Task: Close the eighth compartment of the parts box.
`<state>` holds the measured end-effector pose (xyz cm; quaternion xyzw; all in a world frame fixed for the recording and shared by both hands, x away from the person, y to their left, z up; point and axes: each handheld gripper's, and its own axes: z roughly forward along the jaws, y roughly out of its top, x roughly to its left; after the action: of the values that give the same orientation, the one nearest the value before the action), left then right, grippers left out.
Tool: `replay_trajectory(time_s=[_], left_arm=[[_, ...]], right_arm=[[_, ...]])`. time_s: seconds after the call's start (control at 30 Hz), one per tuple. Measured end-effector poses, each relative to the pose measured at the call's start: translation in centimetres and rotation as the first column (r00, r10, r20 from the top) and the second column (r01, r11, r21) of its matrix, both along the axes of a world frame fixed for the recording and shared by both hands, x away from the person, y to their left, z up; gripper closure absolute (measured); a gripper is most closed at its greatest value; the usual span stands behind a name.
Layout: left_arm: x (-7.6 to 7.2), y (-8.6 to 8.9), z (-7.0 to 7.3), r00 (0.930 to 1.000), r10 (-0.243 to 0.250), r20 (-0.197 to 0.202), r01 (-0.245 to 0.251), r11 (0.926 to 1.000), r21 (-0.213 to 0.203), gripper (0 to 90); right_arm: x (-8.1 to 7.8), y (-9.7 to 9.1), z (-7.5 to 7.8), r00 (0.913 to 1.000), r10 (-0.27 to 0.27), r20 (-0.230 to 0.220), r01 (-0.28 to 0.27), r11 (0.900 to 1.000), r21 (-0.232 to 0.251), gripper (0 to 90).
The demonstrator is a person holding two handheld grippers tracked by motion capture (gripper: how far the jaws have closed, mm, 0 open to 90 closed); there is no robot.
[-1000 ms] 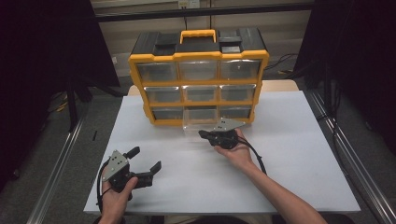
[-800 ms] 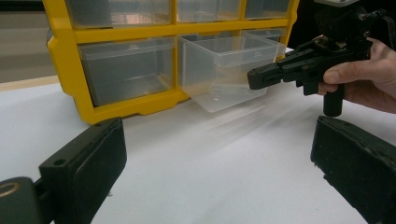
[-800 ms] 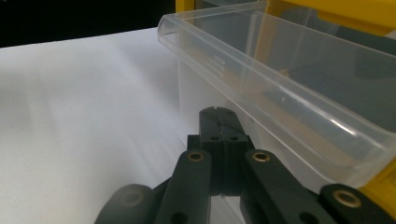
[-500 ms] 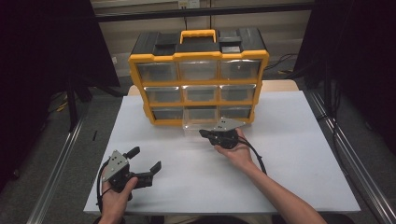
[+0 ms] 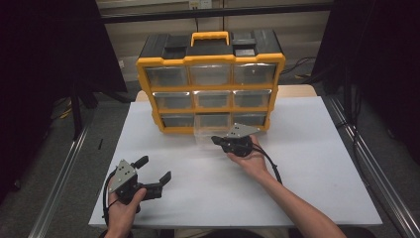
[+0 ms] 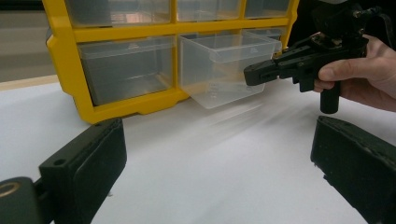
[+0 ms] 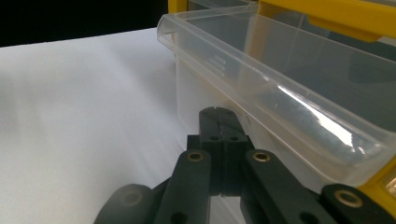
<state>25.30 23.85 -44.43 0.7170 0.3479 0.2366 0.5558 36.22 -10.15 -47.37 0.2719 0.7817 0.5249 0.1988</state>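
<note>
On the white table [image 5: 317,163], close to its far edge: a yellow-framed organizer [image 5: 210,87] with a black top and a yellow carry handle [image 5: 210,37], three rows of three clear drawers. Bottom row, middle slot: one clear drawer [image 5: 210,130] pulled partway out toward the person, its floor resting low over the tabletop, seemingly bare inside, as seen in the left gripper view [image 6: 224,65]. Right gripper [image 5: 218,141] held level in the right hand [image 5: 252,161], jaws pressed fully together with nothing between them, tips right at the drawer's front wall; touching or just short of it, hard to say from the right gripper view [image 7: 219,122], with the drawer's rim [image 7: 280,93] running above and to the side. Left gripper [image 5: 154,168] low over the near left part of the table in the left hand [image 5: 121,208], well apart from the organizer, jaws spread wide and holding nothing, pointed toward the pulled drawer. No readable brand, label or lettering on the organizer, the drawers or either tool; only small moulded ridges on the drawer's front, too faint to read as writing.
</note>
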Motion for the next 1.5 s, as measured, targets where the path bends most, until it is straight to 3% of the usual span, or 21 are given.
replay_trajectory(time_s=[0.4, 1.5], left_arm=[[0.1, 0.0, 0.0, 1.0000, -0.001, -0.003, 0.000, 1.0000, -0.005, 3.6], [0.0, 0.0, 0.0, 1.0000, 0.002, -0.001, -0.002, 0.9999, -0.011, 3.7]], right_arm=[[0.4, 0.2, 0.2, 1.0000, -0.007, -0.002, 0.007, 0.9997, 0.025, 90.0], [1.5, 0.7, 0.5, 0.9995, -0.029, 0.014, 0.029, 0.9991, 0.030, 90.0]])
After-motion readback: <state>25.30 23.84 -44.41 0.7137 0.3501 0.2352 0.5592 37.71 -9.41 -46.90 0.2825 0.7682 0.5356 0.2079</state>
